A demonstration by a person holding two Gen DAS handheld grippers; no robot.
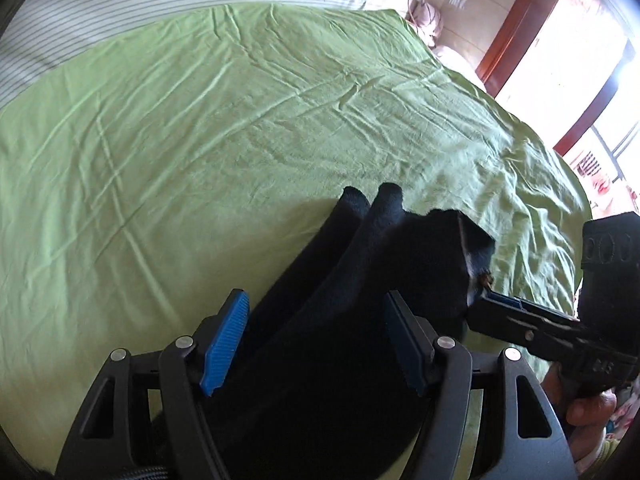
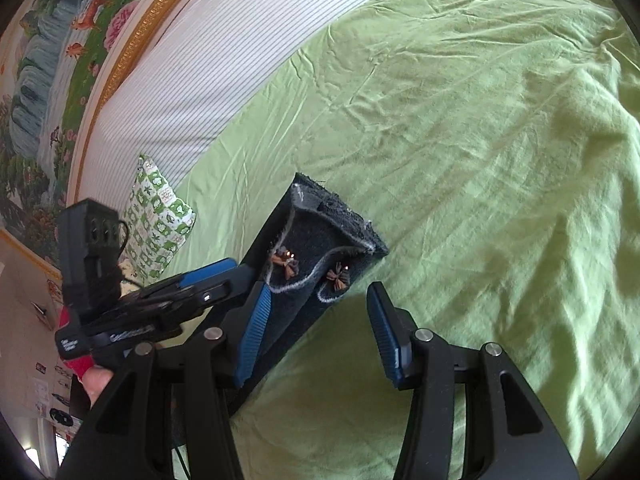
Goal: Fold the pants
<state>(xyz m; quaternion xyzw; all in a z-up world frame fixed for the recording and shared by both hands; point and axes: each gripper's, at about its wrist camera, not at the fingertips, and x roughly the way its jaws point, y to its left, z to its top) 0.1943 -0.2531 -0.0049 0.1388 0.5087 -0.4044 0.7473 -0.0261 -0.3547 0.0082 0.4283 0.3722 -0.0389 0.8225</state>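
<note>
The dark navy pants [image 1: 360, 280] lie folded into a narrow stack on the green bedsheet [image 1: 200, 120]. In the right wrist view the pants [image 2: 316, 256] show pale stitched edges and two small brown bows. My left gripper [image 1: 316, 344] is open with the folded pants lying between its blue pads [image 1: 226, 344]. My right gripper [image 2: 316, 332] is open, its left pad [image 2: 254, 332] touching the stack's edge. Each gripper shows in the other's view: the right one [image 1: 492, 304] at the stack's right edge, the left one [image 2: 208, 280] at its left side.
A striped white pillow or sheet [image 2: 208, 60] lies along the head of the bed. A green patterned cushion [image 2: 160, 216] sits at the left. A framed landscape painting [image 2: 60, 60] hangs behind. A red-framed window [image 1: 560, 60] is at the right. Wide green sheet [image 2: 480, 160] spreads right of the pants.
</note>
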